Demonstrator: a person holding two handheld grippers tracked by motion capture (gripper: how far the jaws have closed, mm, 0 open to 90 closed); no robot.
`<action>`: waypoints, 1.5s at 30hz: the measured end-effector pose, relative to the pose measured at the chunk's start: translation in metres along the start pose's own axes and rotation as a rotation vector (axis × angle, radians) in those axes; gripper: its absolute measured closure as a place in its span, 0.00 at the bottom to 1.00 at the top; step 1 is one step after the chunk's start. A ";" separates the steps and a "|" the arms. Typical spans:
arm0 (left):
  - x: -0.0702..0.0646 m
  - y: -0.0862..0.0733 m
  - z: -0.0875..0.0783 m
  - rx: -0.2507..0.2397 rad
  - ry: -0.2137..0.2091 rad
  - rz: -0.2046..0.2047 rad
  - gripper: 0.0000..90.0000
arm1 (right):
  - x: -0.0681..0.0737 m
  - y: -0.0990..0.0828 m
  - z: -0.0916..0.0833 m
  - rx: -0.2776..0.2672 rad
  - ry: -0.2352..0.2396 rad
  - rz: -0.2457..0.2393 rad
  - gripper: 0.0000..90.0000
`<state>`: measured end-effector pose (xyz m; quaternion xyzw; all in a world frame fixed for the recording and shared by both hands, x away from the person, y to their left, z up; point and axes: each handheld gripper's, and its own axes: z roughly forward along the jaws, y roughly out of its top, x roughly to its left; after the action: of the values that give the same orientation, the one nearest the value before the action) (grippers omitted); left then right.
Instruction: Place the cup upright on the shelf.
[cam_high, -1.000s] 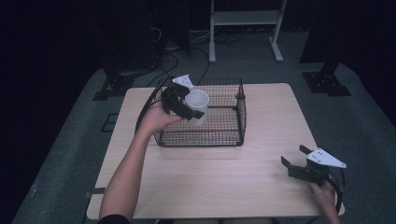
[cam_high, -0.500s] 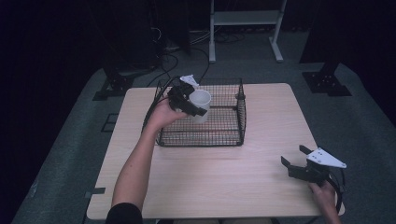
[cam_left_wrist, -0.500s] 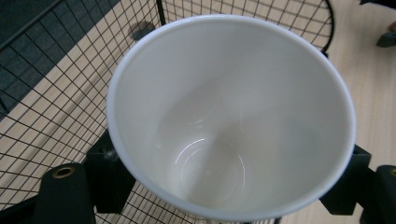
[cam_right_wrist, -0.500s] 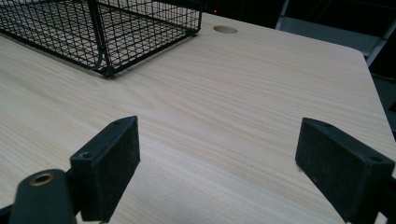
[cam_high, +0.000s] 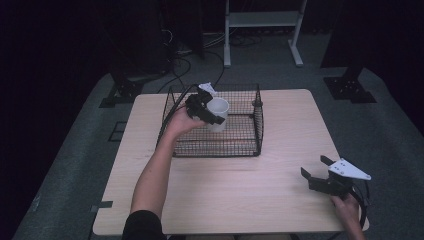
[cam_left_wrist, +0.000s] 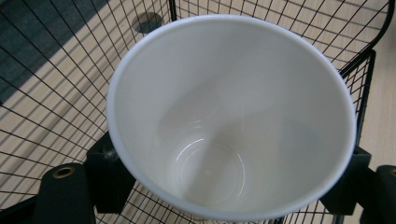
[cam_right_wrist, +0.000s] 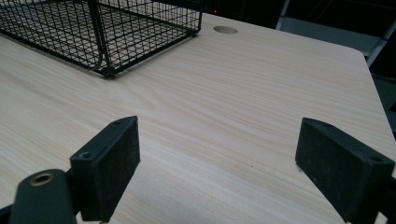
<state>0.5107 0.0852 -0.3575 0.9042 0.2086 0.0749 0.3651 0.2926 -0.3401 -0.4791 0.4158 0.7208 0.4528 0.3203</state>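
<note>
From the high view, my left tool (cam_high: 210, 114) grips the white cup (cam_high: 218, 113) over the left part of the wire basket (cam_high: 248, 149), the cup upright with its mouth up, held inside the basket walls; I cannot tell whether it touches the mesh floor. The basket floor lies straight below it, so I judge the coming move to be a short vertical drop. My right tool (cam_high: 321, 173) sits well apart, near the worktop's (cam_high: 240, 195) right front corner, so the left one is the nearer hand by far.

In the left gripper view I look down the cup's (cam_left_wrist: 231, 116) open mouth; the jaws are clamped on its sides, basket mesh (cam_left_wrist: 51, 84) all round.

In the right gripper view the right tool (cam_right_wrist: 219, 175) stands spread wide with nothing between its jaws, bare worktop (cam_right_wrist: 243, 93) ahead and the basket's corner (cam_right_wrist: 107, 32) far off.
</note>
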 end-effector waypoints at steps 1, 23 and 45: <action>0.002 -0.001 0.004 0.000 -0.008 -0.010 0.23 | 0.000 0.000 0.000 0.000 0.001 0.000 0.15; 0.015 -0.014 0.031 0.042 -0.009 -0.038 0.23 | 0.000 0.000 0.000 -0.001 0.001 -0.002 0.15; 0.018 -0.022 0.049 0.123 -0.033 -0.051 0.23 | 0.000 0.000 0.000 -0.002 0.004 -0.002 0.15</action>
<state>0.5338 0.0760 -0.4085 0.9204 0.2299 0.0379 0.3141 0.2921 -0.3399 -0.4791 0.4138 0.7214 0.4538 0.3200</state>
